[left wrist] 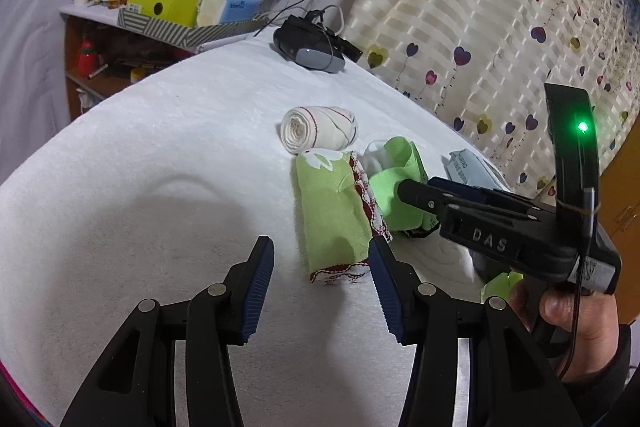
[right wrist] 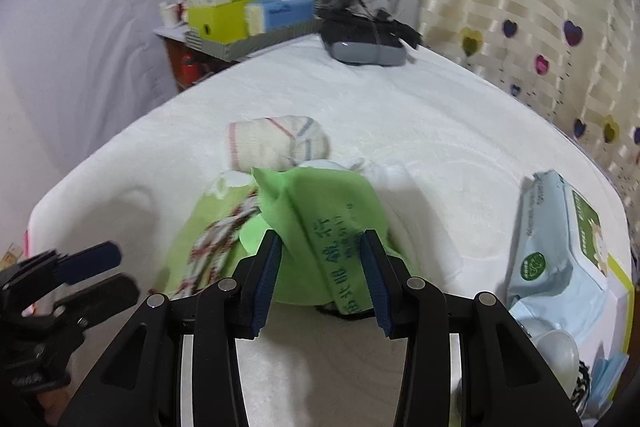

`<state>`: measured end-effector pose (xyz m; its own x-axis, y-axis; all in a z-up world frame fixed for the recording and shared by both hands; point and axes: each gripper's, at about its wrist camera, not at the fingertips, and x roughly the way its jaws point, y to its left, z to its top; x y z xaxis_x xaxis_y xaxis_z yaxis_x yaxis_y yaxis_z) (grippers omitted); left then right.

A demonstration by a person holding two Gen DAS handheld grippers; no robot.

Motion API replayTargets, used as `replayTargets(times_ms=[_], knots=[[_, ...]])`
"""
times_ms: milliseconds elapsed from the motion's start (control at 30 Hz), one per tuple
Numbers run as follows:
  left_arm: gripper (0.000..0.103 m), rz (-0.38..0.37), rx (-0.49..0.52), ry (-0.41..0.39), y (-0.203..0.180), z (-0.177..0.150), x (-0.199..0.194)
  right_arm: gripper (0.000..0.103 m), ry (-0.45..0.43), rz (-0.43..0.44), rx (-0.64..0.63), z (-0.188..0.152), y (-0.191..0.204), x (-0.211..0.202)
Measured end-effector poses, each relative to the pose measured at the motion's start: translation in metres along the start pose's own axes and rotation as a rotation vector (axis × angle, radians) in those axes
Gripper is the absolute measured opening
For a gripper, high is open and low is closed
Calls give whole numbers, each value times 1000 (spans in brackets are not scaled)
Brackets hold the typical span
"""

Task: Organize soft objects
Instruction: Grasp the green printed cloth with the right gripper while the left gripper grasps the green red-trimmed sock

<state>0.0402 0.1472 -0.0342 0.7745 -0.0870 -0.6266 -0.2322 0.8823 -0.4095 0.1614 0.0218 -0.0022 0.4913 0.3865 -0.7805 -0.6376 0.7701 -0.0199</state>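
jaws of the right gripper [right wrist: 320, 267] clench the green bag [right wrist: 320, 211]; left gripper [left wrist: 322, 281] jaws released, folded cloth [left wrist: 332, 211] just ahead.

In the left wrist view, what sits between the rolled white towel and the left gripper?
The folded green floral cloth lies between the rolled white towel and the left gripper, its near end reaching between the open fingertips. The left wrist view shows this.
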Motion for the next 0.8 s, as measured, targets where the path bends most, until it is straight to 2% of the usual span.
replayTargets(times_ms=[67,133,267,600,733,800], knots=[[48,-2,-1,4,-1,0,2,42,10,30,48,1,-7,2],[48,-5,-1,10,-2,0,4,26,12,30,48,0,-8,1],[49,-12,8,20,-7,-1,8,8,-7,40,46,-1,-7,-5],[51,-8,22,66,-21,5,31,7,-84,60,82,-10,-16,-42],[61,22,28,73,-28,9,42,7,-92,71,89,-14,-20,-49],[61,42,29,77,-30,10,48,7,-94,76,91,-16,-22,-51]])
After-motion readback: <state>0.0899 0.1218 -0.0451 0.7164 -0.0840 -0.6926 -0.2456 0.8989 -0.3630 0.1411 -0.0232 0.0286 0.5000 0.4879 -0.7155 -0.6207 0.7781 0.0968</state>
